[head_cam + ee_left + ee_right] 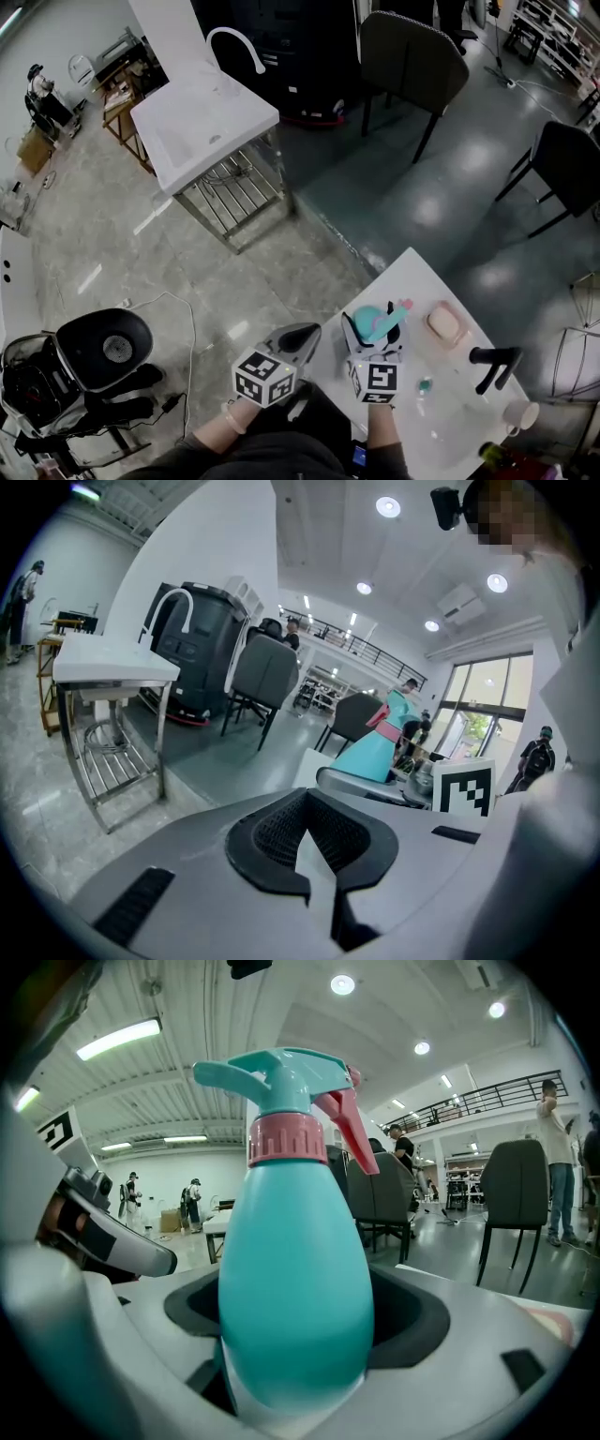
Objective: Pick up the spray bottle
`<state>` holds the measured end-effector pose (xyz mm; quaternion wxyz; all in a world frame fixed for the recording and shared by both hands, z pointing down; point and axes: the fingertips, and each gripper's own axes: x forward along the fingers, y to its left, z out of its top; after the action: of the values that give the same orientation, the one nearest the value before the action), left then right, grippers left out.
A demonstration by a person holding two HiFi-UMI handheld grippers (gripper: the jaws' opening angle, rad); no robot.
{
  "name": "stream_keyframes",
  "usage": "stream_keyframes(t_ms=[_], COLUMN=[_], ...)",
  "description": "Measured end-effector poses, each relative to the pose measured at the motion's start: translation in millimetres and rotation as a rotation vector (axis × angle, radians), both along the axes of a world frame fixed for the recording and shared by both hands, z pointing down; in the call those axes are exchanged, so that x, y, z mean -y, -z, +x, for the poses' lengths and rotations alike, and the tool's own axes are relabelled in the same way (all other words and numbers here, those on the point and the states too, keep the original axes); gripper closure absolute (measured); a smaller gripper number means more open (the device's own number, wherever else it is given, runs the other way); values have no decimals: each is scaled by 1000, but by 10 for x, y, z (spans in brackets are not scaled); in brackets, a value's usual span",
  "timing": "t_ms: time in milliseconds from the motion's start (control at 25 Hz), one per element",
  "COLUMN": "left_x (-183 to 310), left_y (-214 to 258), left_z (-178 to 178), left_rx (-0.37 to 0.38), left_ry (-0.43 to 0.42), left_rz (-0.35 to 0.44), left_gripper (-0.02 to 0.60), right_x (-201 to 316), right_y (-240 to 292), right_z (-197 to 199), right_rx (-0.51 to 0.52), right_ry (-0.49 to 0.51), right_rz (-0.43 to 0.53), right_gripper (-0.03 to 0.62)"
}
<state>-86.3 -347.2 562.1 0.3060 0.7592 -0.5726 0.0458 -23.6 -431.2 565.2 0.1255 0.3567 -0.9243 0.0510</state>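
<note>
An open lab hall: freestanding sink (202,127), chairs (410,56), mezzanine railing (361,647).

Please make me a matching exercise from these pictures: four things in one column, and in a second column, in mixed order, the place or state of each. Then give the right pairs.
Things
1. spray bottle
2. left gripper
3. pink oval object
4. sink

Places and states
A. lies on the white table
B. shut, with nothing in it
C. stands on the floor, apart from the table
D. clamped in the right gripper

Pairs: 1-D, 2-B, 3-A, 4-C
</note>
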Motion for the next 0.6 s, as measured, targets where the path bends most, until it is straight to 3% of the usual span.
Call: stream_keyframes(t_ms=[600], left_x=[-189], left_y=[126], left_z=[212], left_rx=[-24], left_ry=[-106], left_rz=[51], left_gripper=[575], right_x=[-394], right_y=[474], right_z=[462], right_rx=[30], right_ry=[-116], right_rz=[30], right_gripper=[221])
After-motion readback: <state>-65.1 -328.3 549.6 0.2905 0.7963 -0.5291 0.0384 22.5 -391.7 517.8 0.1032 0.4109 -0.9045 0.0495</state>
